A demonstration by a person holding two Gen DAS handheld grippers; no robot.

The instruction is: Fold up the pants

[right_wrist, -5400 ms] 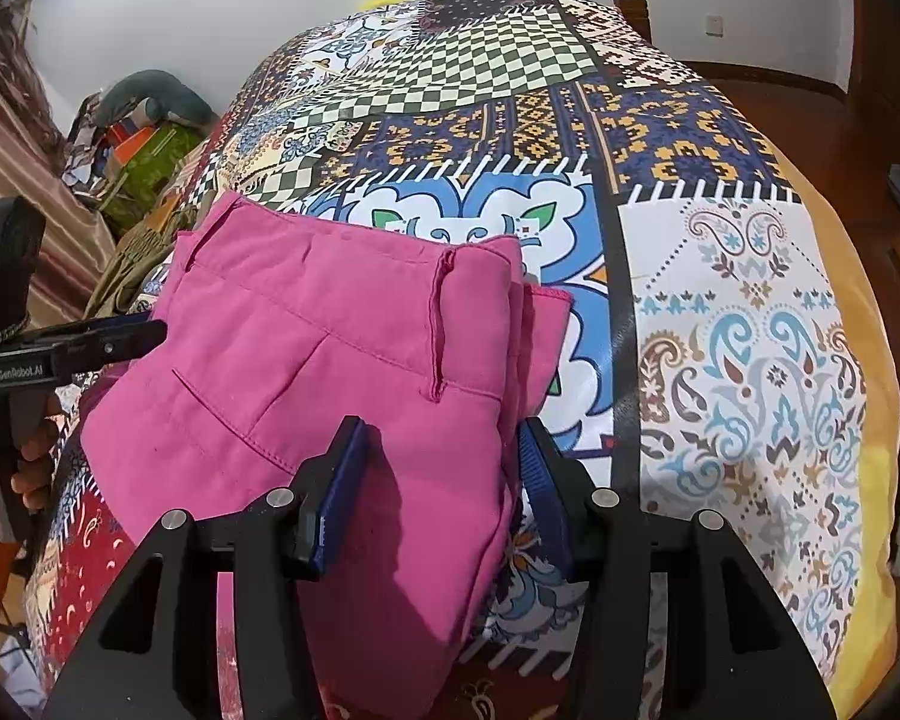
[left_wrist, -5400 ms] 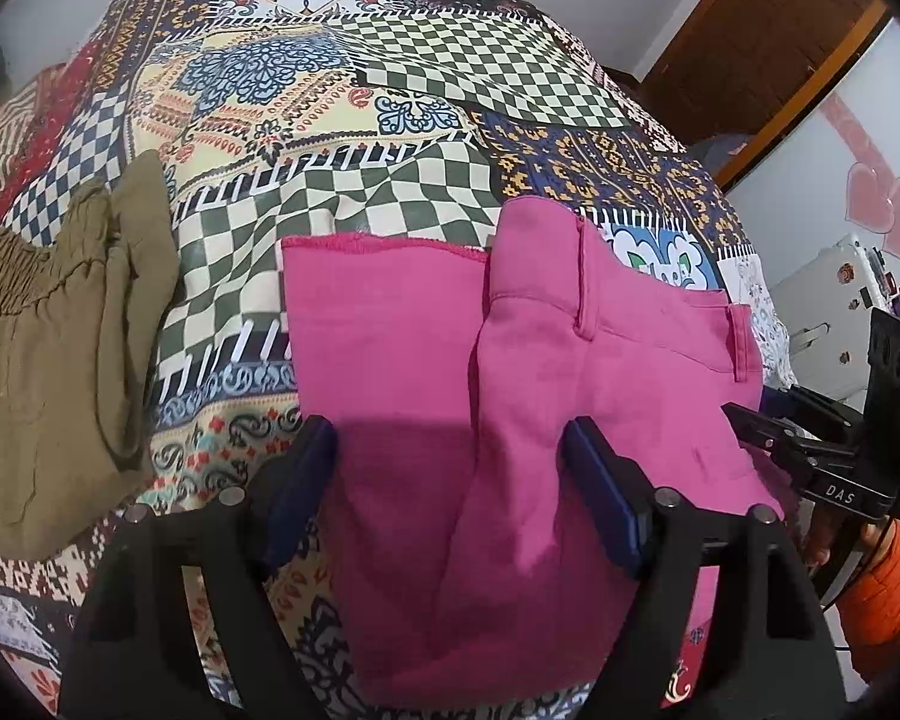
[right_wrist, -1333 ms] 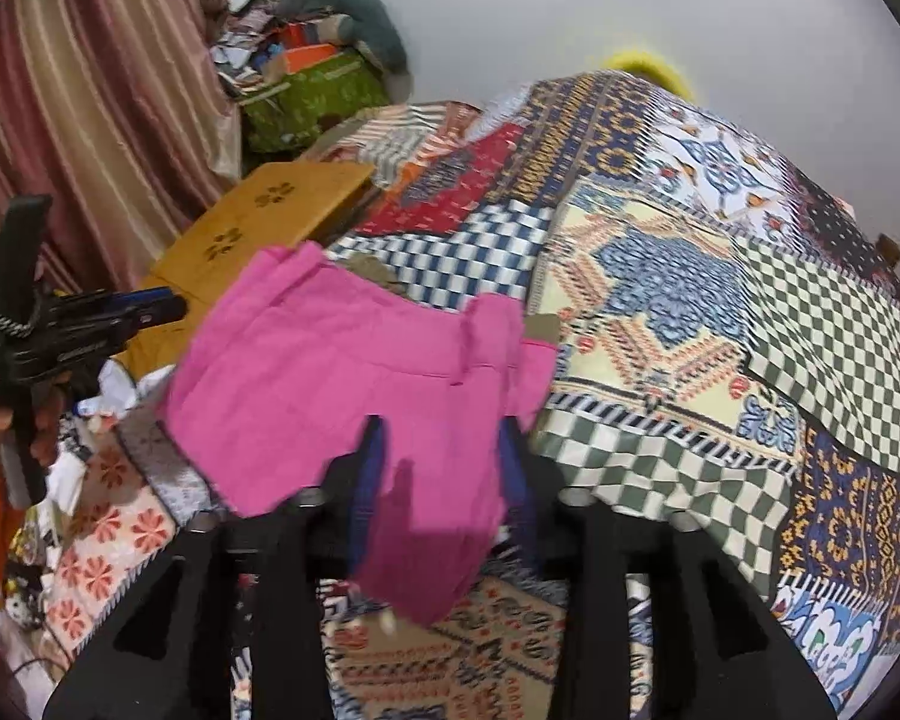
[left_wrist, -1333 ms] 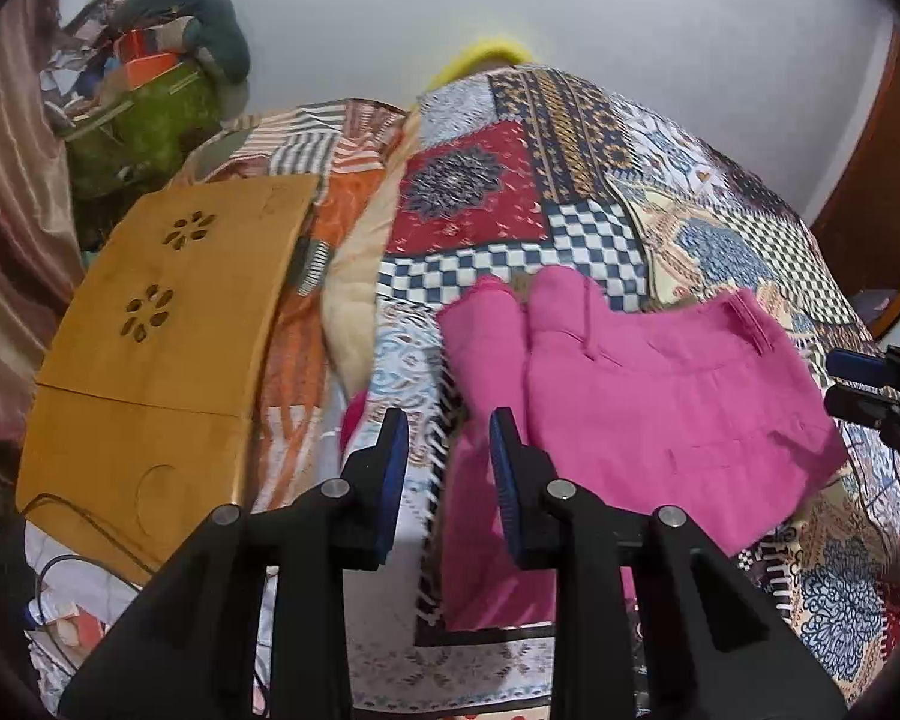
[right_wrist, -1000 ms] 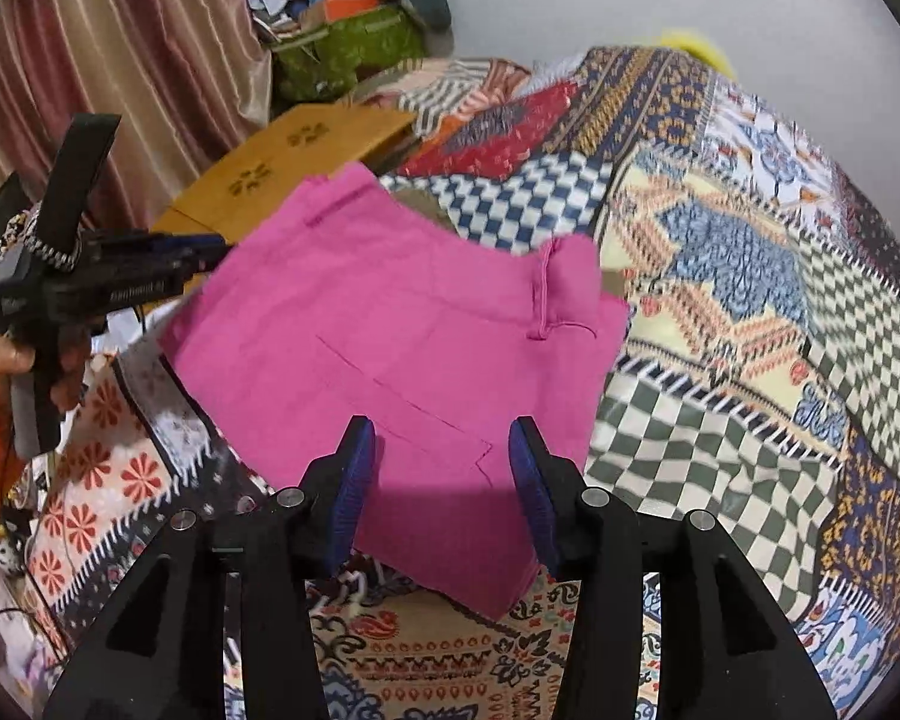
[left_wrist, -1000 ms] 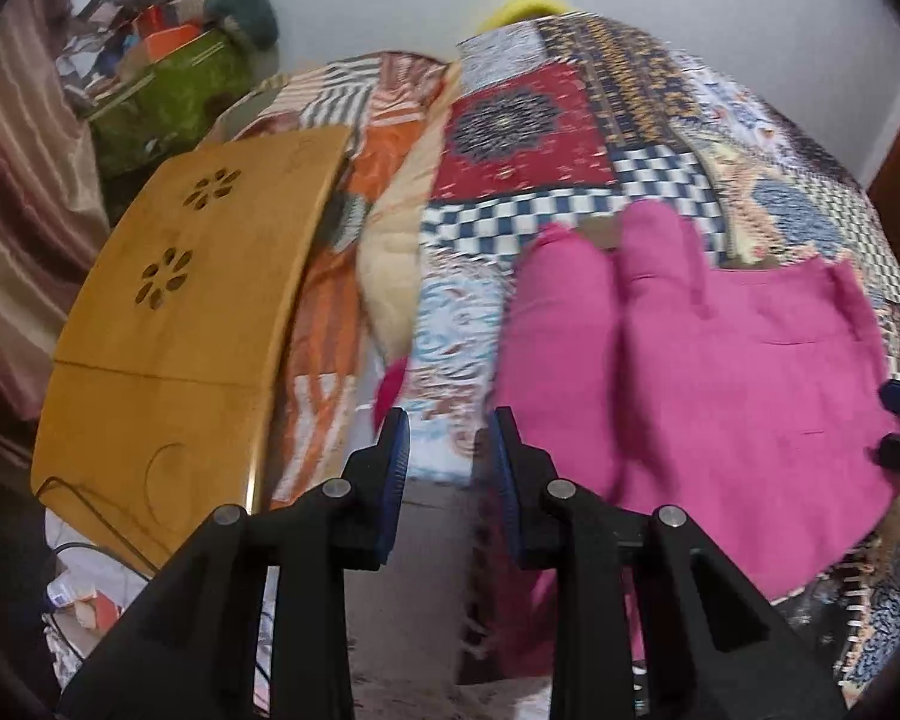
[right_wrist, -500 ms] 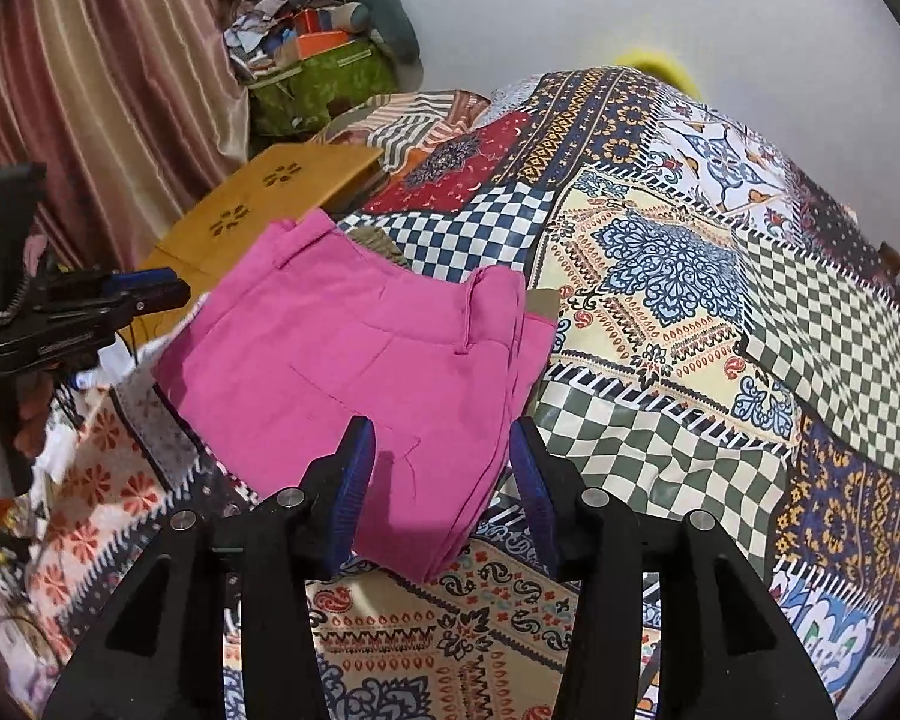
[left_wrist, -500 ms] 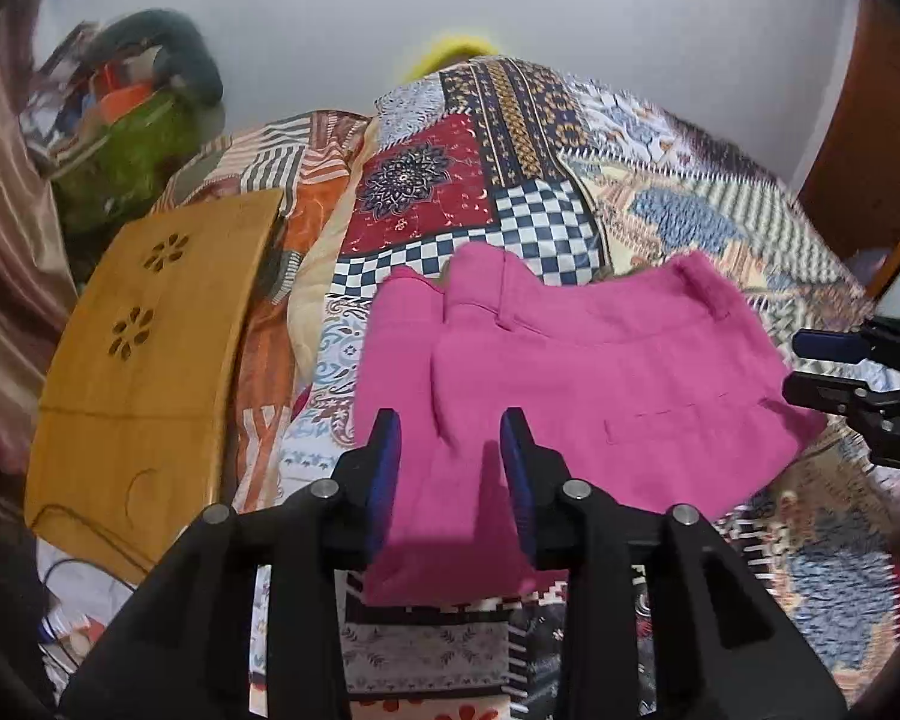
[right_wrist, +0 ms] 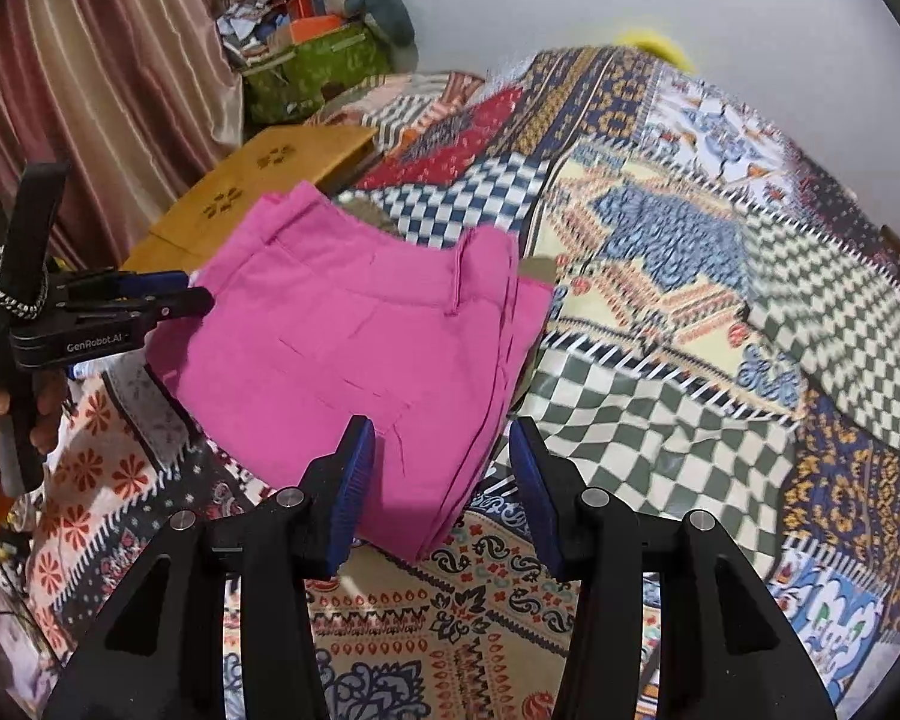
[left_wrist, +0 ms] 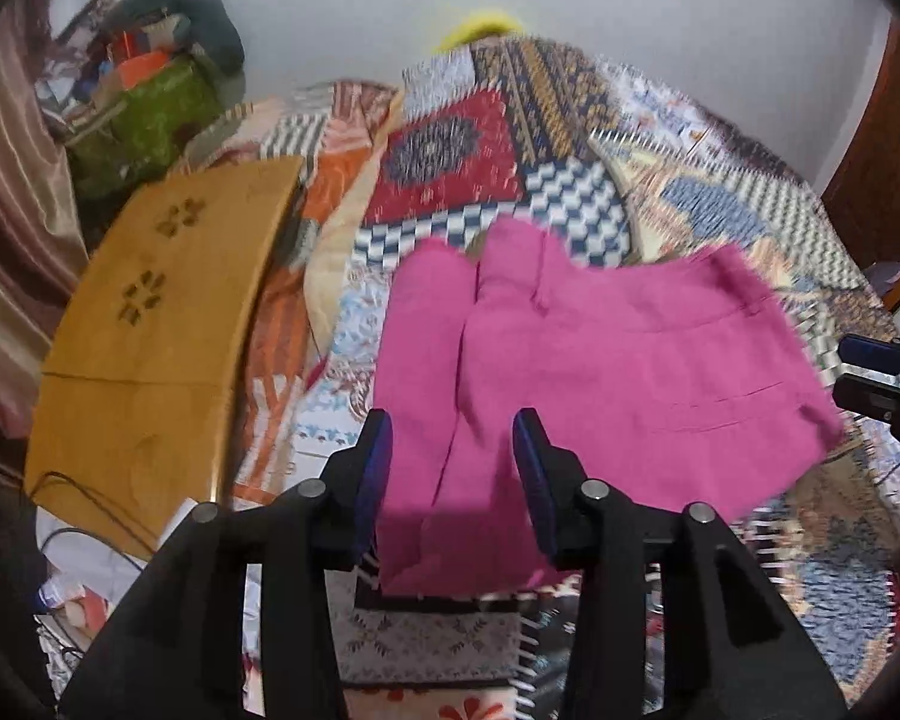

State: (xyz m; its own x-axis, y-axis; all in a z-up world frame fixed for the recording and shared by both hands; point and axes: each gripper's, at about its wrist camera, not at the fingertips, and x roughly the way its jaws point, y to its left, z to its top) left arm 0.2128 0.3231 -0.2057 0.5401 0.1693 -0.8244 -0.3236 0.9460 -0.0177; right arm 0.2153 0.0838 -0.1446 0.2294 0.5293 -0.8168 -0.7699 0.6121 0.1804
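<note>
Two grippers hang over one pair of bright pink cotton pants, which lies folded into a compact stack on the patchwork-print bedspread, near the edge of the bed. Your left gripper has its blue pads apart and its jaws are opening; the pink cloth shows in the gap but lies below and ahead of the pads, untouched by them. Your right gripper is likewise released, jaws apart and gripping nothing, with the layered side edge of the pants just ahead of it and below. From the right wrist view your hand can be seen on the left gripper's handle, off to that camera's left, beside the pants' far corner. A flat, honey-coloured wooden board with flower cut-outs rests beyond the bed's edge, to the left of your left gripper.

As a judgement, the folding looks all but done: the legs are doubled over, the waistband shows on top, the layers sit fairly square. What may remain is a smoothing of the slightly fanned edge near your right gripper, or moving on to another garment.
</note>
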